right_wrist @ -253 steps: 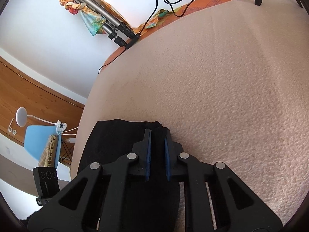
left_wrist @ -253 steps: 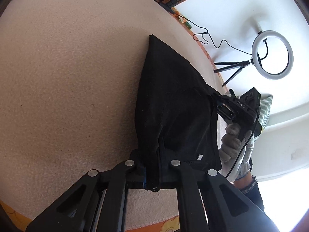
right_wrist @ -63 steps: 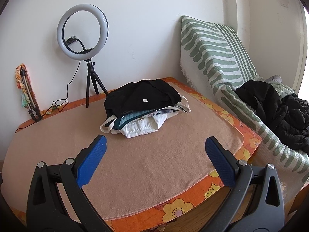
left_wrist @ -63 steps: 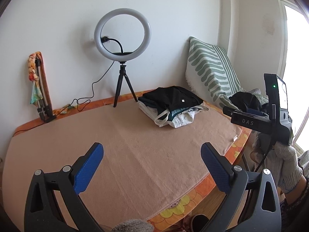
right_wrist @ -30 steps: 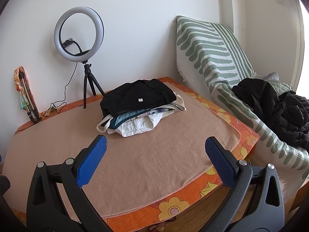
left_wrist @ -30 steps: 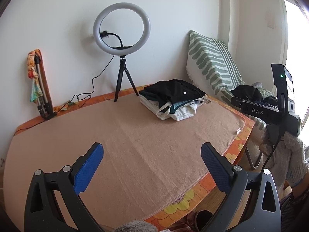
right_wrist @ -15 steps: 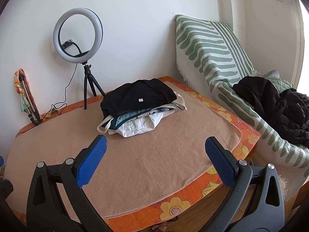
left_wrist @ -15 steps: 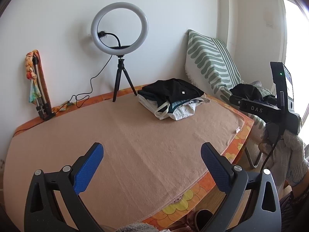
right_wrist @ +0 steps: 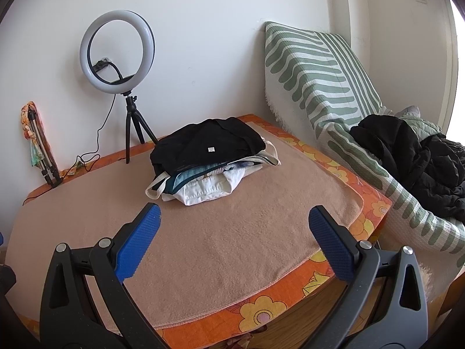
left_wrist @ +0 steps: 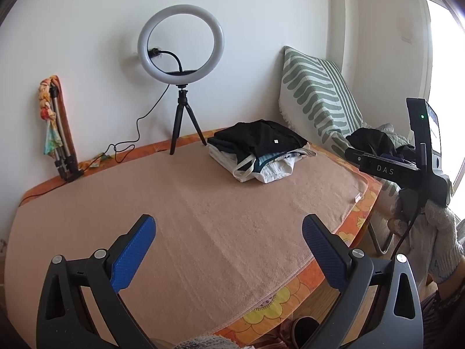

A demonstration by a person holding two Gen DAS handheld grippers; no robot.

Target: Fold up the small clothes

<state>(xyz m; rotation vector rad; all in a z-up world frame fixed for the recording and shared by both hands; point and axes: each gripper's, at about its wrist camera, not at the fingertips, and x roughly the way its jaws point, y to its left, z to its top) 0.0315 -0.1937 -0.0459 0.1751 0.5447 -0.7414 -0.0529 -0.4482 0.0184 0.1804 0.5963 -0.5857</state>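
black top garment (right_wrist: 209, 142), green-striped cushion (right_wrist: 314, 67), seemingly peach towel (right_wrist: 232, 232)

a stack of folded clothes (right_wrist: 212, 163) is seen at the far side of the table (right_wrist: 232, 232), near the wall. a folded black garment (right_wrist: 207, 144) with a small white tag lies on top; teal, cream and white pieces (left_wrist: 273, 168) are layered beneath it, their edges protruding.
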